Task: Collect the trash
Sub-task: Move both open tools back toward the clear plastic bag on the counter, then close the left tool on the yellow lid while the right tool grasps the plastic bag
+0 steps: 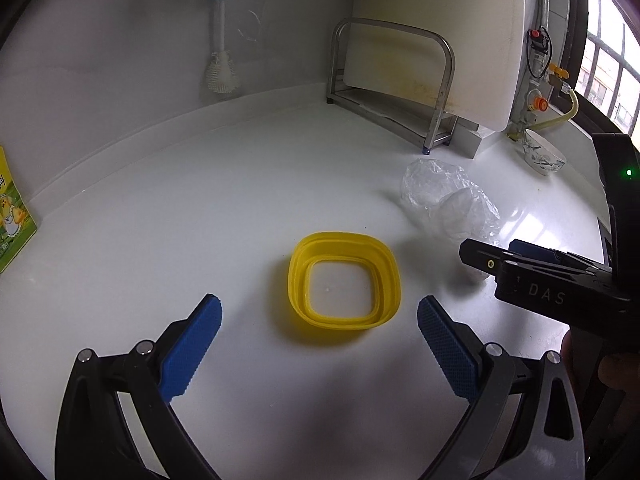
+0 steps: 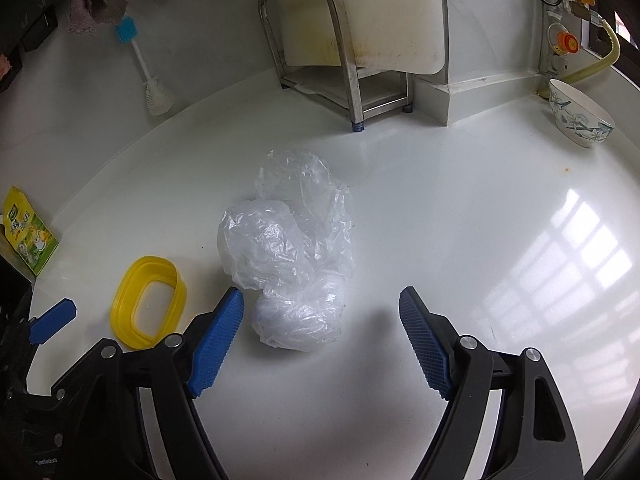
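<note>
A crumpled clear plastic bag (image 2: 288, 256) lies on the white counter (image 2: 440, 220). Its lower lump sits just ahead of my right gripper (image 2: 322, 296), close to the left blue pad (image 2: 218, 340). That gripper is open and its pads do not touch the bag. A yellow square plastic ring (image 1: 344, 280) lies flat on the counter, straight ahead of my left gripper (image 1: 320, 306), which is wide open and holds nothing. The bag (image 1: 448, 200) lies right of and beyond the ring, and the right gripper (image 1: 480, 260) comes in from the right edge. The ring (image 2: 148, 300) is left of the bag.
A green and yellow packet (image 2: 28, 236) leans at the left counter edge. A steel rack (image 2: 340, 60) holding a white cutting board stands at the back. A flowered bowl (image 2: 580, 120) is at the far right, near gas fittings. A brush (image 2: 148, 72) leans on the back wall.
</note>
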A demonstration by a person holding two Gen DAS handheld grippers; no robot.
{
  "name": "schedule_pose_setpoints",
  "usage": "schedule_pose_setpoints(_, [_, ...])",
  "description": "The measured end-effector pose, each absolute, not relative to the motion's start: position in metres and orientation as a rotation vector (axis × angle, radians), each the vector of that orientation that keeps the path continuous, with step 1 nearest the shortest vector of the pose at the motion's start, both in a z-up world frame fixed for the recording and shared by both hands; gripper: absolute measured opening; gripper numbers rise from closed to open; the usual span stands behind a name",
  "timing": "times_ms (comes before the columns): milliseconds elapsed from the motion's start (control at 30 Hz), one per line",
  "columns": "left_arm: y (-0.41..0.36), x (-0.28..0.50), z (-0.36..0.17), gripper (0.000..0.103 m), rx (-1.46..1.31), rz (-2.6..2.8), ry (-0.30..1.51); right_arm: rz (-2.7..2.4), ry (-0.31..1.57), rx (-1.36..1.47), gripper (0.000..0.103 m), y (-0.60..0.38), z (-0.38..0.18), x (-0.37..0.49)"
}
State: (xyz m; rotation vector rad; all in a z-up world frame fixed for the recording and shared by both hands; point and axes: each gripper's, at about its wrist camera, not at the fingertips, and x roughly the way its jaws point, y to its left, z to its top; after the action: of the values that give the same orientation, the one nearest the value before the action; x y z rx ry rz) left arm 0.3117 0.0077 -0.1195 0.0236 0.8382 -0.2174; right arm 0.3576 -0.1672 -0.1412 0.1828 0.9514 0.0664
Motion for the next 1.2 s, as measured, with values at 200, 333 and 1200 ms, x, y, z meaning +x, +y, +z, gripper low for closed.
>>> schedule_pose_setpoints(200, [0.007,0.315,-0.127,0.096,0.013,-0.22,0.86,0.064,0.941,0.159,0.076,-0.163,-0.144,0.362])
schedule_pose_setpoints(333, [0.008,0.319,-0.131,0.096,0.005,-0.214,0.875,0.083,0.945,0.151,0.061,-0.162,-0.145,0.365])
schedule_pose_setpoints(1200, [-0.014,0.345,-0.144,0.072,0.004,-0.182,0.929,0.008,0.931,0.299,0.04,-0.186,-0.139,0.326])
